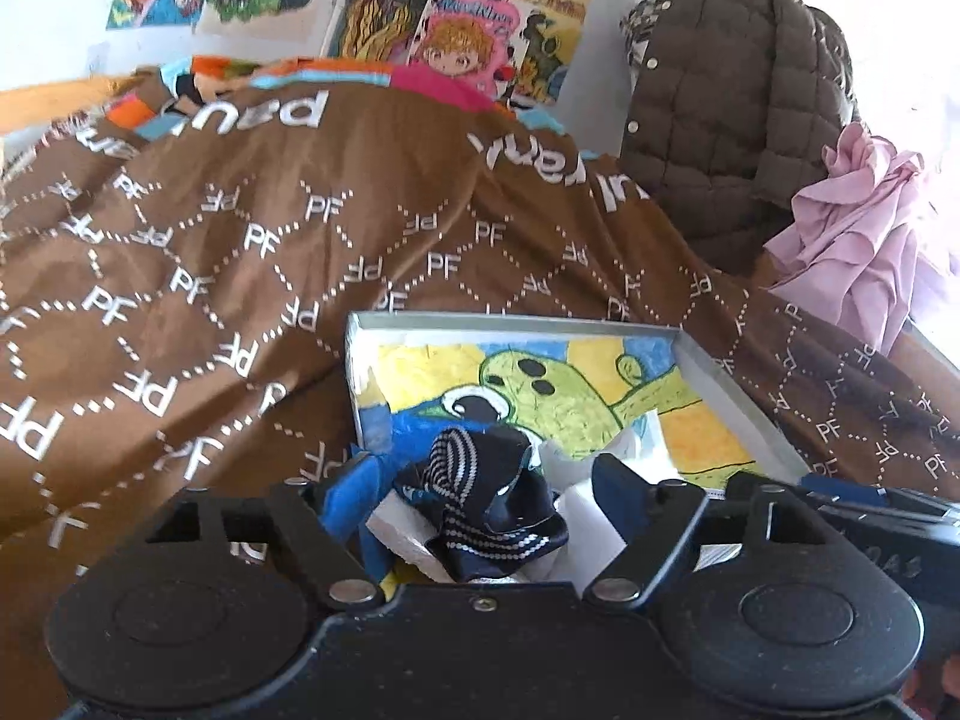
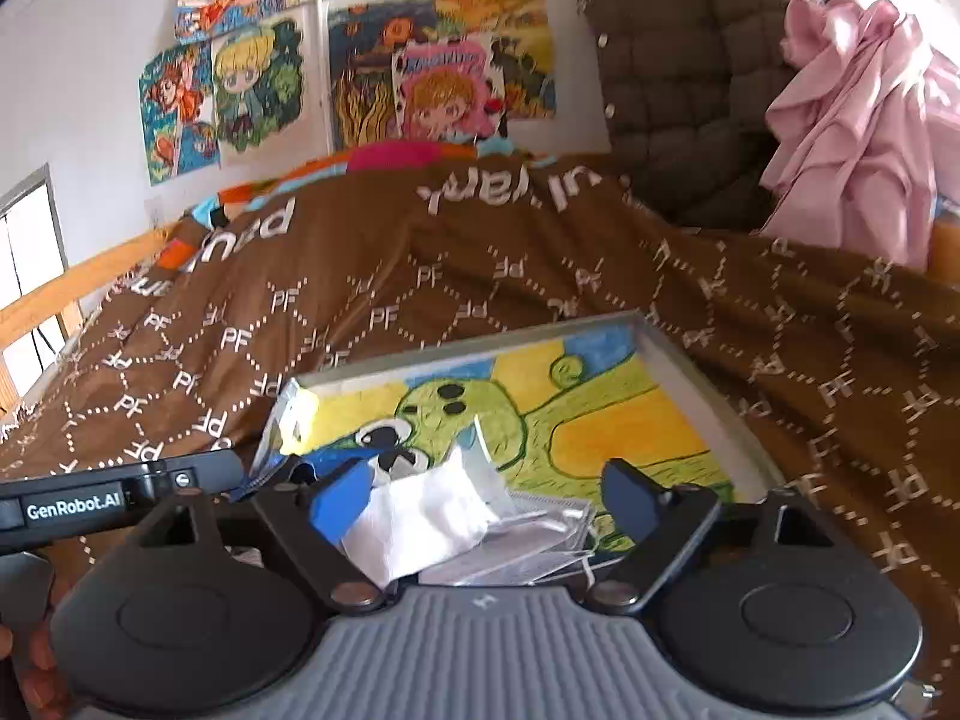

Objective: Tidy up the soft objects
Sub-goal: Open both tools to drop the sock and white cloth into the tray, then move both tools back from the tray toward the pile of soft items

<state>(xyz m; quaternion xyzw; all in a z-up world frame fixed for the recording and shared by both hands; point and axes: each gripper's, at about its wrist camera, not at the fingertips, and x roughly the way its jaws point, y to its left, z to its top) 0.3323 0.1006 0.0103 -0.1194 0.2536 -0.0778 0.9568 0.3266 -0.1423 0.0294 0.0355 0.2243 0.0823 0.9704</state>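
A shallow grey tray [image 1: 714, 372] with a yellow and green cartoon drawing on its floor lies on a brown PF-patterned blanket [image 1: 240, 252]. A dark navy striped sock [image 1: 480, 492] lies bunched between the fingers of my left gripper [image 1: 486, 480], over white cloth [image 1: 576, 516] and a blue piece at the tray's near edge; the jaws stand wide apart. My right gripper [image 2: 486, 498] is open over the tray [image 2: 678, 372], with a white cloth [image 2: 420, 522] and clear plastic packets [image 2: 528, 546] between its fingers, not pinched.
A brown quilted jacket [image 1: 732, 120] and a pink cloth [image 1: 864, 240] hang at the back right. Cartoon posters [image 2: 252, 84] cover the wall. A wooden bed rail [image 2: 78, 282] runs on the left. The left gripper's body [image 2: 90, 498] shows in the right wrist view.
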